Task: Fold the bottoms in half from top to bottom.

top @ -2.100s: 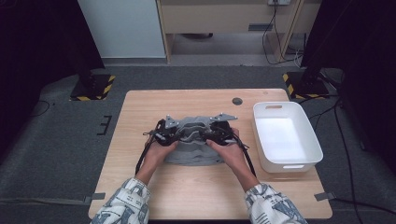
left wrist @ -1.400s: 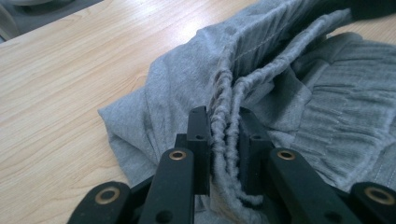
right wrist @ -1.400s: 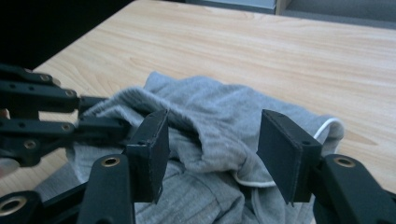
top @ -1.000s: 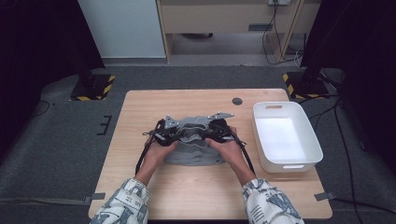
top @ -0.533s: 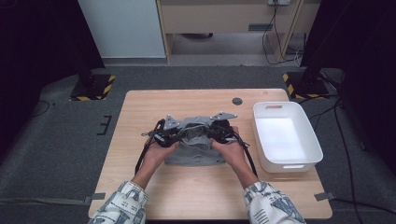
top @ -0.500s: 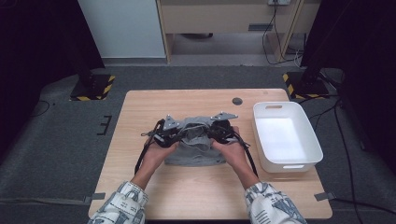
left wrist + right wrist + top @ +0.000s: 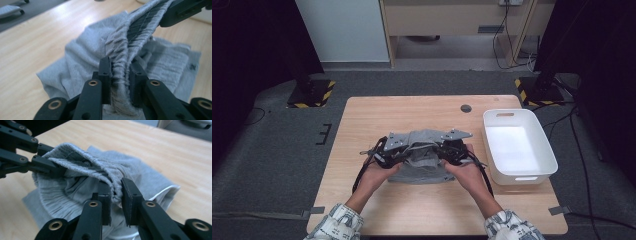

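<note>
A grey garment (image 7: 424,162) with a ribbed elastic waistband lies bunched at the middle of the wooden table (image 7: 412,115). My left gripper (image 7: 403,148) pinches the gathered waistband (image 7: 120,53) between its pads, lifted off the pile. My right gripper (image 7: 440,148) pinches the same waistband (image 7: 100,168) a hand's width away. Both sets of jaws have just been opening slightly, with the fabric still pressed between them. In the left gripper view (image 7: 120,67) the right gripper's jaw (image 7: 185,10) holds the band's far end. From the right gripper view (image 7: 115,187) the left gripper (image 7: 32,160) grips at the left.
A white plastic tub (image 7: 522,177) stands at the table's right edge, close to my right hand. A small dark round cap (image 7: 466,108) sits in the tabletop near the far edge. Black cables trail from both grippers toward the person.
Both hands have shifted a little and risen, drawing the waistband up off the rest of the garment. The tub and the rest of the table are unchanged.
</note>
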`<state>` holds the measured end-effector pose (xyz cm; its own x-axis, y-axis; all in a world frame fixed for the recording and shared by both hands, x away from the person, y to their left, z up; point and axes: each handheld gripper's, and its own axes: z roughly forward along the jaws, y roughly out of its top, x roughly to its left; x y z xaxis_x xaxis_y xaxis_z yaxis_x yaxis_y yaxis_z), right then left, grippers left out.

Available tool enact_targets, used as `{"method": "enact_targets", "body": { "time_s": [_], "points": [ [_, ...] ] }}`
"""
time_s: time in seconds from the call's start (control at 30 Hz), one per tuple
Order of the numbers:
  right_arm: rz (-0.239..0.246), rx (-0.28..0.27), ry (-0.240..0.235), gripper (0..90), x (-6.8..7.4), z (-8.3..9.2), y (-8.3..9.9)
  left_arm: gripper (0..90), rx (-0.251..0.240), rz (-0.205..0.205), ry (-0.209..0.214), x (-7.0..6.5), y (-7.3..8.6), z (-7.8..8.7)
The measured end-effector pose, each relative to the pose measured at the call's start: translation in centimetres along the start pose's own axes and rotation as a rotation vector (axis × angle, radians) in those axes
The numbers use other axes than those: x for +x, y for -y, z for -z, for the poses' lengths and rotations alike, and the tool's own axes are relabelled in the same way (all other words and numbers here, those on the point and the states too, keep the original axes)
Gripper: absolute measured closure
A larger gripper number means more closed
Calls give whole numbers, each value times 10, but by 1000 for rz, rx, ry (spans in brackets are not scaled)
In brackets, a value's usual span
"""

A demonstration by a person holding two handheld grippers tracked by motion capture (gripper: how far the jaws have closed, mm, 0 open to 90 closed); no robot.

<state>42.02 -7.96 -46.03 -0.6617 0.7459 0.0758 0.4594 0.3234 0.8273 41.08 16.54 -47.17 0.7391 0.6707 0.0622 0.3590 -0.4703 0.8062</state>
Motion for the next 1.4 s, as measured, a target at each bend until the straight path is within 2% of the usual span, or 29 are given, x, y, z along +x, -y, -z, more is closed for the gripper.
{"method": "enact_targets", "body": {
  "time_s": [0.03,0.17,0.23,0.27,0.4,0.5,0.8,1.1,1.3,1.4],
  "points": [
    [4,6,-6,744,2,1,3,728,6,-12,0,-1,3,2],
    [-5,13,-33,680,7,8,12,688,1,-13,16,-3,12,12],
    [-9,7,-37,658,7,10,13,605,0,-18,15,-3,13,14],
    [-21,-5,-50,615,8,15,13,587,-15,-12,19,-3,16,20],
    [-16,-22,-55,590,9,19,10,561,-37,2,15,-1,18,27],
    [-18,-29,-42,566,8,18,3,549,-62,22,-6,5,16,34],
    [-51,-27,3,502,-1,6,-4,531,-65,43,-47,21,13,34],
    [-63,-18,68,395,-11,-2,-12,481,-45,103,-99,44,14,27],
    [-71,-9,86,355,-14,-4,-12,442,-35,117,-114,52,15,27],
    [-71,1,87,326,-16,-7,-11,423,-20,110,-123,56,15,23]
  ]
}}
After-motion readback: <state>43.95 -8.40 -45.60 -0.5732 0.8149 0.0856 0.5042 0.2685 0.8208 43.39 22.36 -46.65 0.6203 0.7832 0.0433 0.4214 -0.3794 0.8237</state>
